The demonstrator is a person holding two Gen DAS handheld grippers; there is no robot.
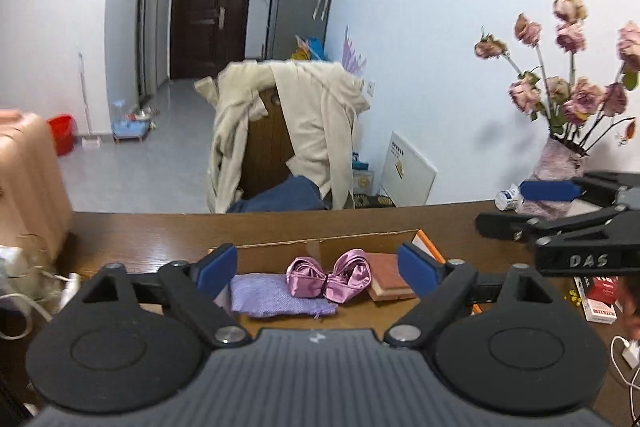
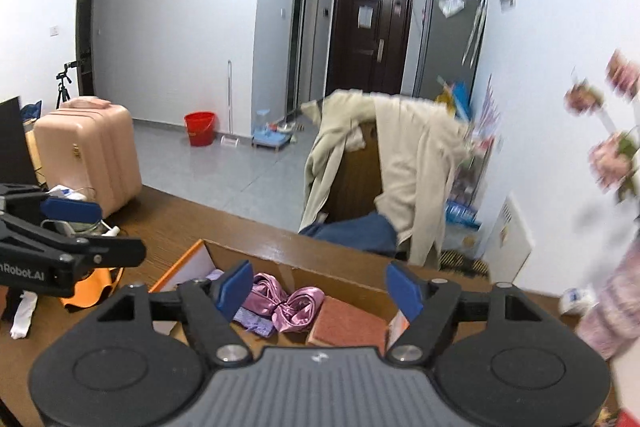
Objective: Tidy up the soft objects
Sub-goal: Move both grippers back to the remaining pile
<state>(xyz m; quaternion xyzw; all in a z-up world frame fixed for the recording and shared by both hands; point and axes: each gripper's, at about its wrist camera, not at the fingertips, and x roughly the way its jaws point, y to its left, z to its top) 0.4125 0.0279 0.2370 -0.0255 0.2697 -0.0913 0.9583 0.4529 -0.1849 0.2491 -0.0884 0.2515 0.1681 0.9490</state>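
In the lower centre of both views, a shiny pink satin bow [image 1: 329, 279], creased into two knotted loops, lies in an open cardboard box [image 1: 320, 245] between a lilac knitted cloth [image 1: 276, 294] and a reddish-brown pad [image 1: 390, 273]. The left gripper [image 1: 320, 269] and right gripper [image 2: 320, 291] both gape wide, holding nothing.

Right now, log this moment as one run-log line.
left gripper: open, empty | right gripper: open, empty | box: holds satin bow, purple cloth, brown pad | both grippers above box
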